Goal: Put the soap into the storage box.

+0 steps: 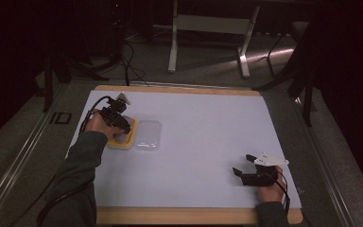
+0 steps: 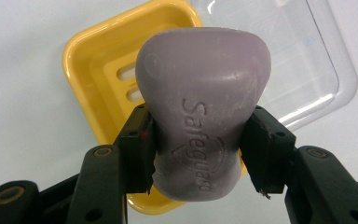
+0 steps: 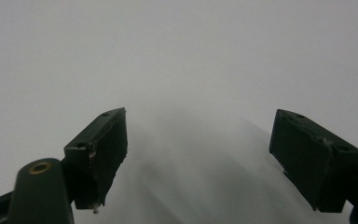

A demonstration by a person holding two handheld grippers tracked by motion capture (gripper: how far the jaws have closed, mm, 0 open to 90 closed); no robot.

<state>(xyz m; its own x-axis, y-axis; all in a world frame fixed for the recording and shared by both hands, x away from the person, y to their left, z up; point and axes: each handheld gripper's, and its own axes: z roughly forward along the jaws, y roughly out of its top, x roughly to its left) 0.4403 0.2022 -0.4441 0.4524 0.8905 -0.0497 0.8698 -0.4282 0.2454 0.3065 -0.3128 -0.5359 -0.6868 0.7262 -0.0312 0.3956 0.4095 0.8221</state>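
Two grippers: we see the left gripper clamped on the soap bar, the right gripper spread wide, holding nothing.
Hidden: soap covers much of the yellow dish beneath.
Materials: waxy mauve soap, embossed lettering; clear plastic lid beside dish.
Surface: pale mat, wood-edged; dim room.

1. A white table top with a wooden edge at the near and far sides
2. A grey floor behind the table
3. A white metal frame stands on that floor
4. Black cables lie on the floor at the far left
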